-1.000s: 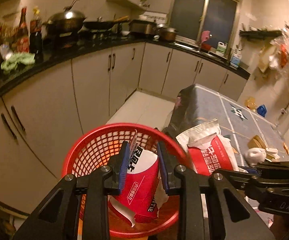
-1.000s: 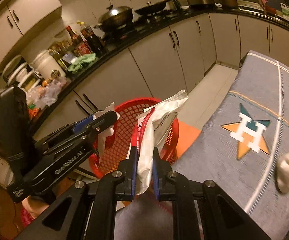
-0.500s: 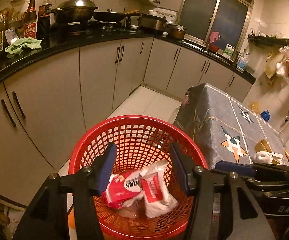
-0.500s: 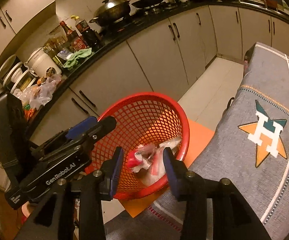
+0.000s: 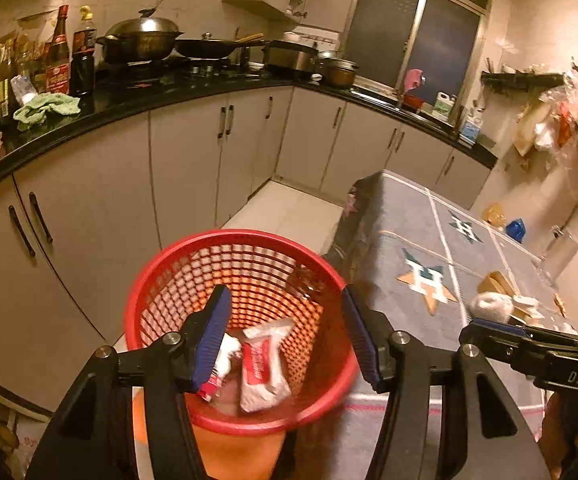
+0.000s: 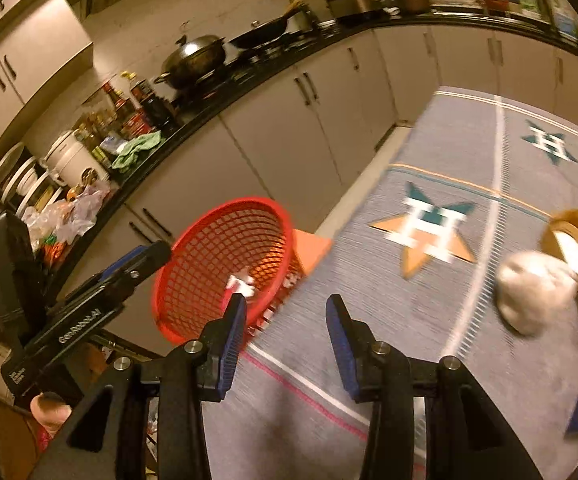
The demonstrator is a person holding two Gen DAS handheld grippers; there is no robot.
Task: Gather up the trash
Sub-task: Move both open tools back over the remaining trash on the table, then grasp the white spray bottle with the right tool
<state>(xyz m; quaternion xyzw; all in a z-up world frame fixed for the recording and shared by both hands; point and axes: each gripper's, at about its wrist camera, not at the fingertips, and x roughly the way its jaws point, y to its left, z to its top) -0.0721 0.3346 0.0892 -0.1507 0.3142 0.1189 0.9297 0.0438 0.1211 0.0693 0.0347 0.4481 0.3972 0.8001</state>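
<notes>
Kitchen clean-up, partway through: two red-and-white wrappers (image 5: 263, 364) lie at the bottom of the red mesh basket (image 5: 149, 280), which stands on the floor against the table's corner. The left gripper (image 5: 285, 336) hangs above the basket mouth, its jaws having just been opening, now apart with nothing between them. The right gripper (image 6: 285, 320) is over the grey star-patterned tablecloth (image 6: 469, 152), its jaws likewise parted after just opening, and empty. More litter waits on the table: a crumpled whitish wad (image 6: 533, 292) beside a brown tape roll (image 6: 569, 236) and some flat scraps, too blurred to identify. By this view the job looks roughly half finished, with the wad the likely next pick
</notes>
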